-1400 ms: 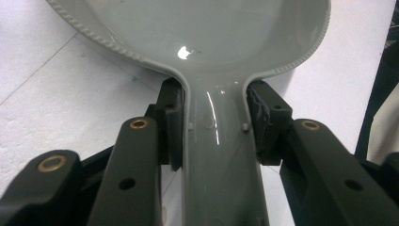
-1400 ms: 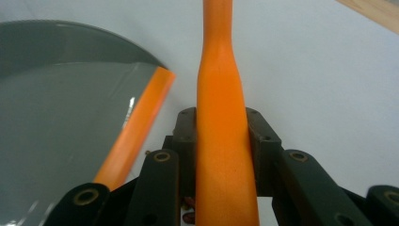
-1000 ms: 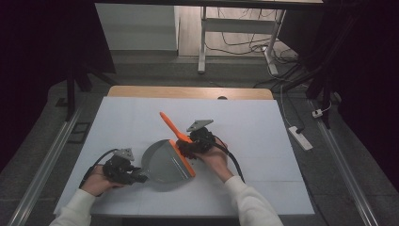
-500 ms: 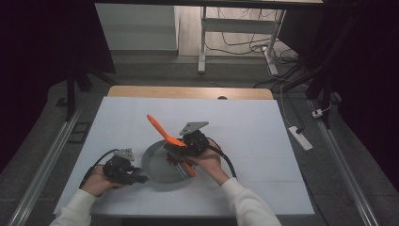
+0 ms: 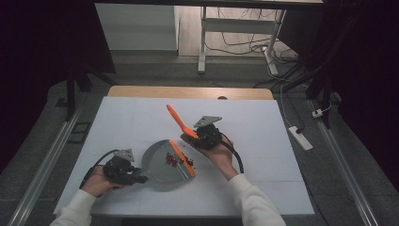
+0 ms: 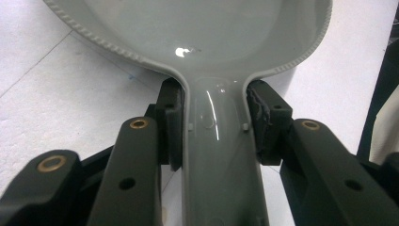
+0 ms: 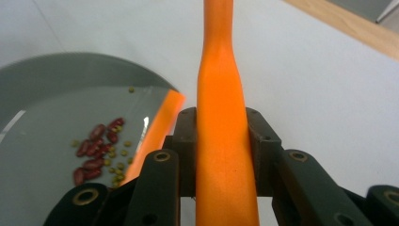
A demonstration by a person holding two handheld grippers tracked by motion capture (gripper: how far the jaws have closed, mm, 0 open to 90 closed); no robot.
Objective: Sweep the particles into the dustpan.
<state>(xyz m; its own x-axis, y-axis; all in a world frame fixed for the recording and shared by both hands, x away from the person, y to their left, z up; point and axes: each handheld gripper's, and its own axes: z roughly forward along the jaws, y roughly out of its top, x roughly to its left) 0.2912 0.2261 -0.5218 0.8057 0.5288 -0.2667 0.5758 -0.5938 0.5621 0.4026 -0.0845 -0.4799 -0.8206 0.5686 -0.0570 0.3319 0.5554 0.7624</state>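
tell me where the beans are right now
In the high view the red and green beans lie inside the grey dustpan, just left of its orange lip, near the table's front middle, between the two grippers.

place: lab or test room | cues: white-covered table, floor rails, loose cables, power strip

The right gripper has its two black jaws pressed tight on both sides of an orange handle. The handle runs straight up from the bottom to the top edge. To the left lies a grey dustpan with an orange strip along its edge. Inside it sit red beans and small green ones, maybe peas. Everything rests on a white table, with a wooden edge at the top right.
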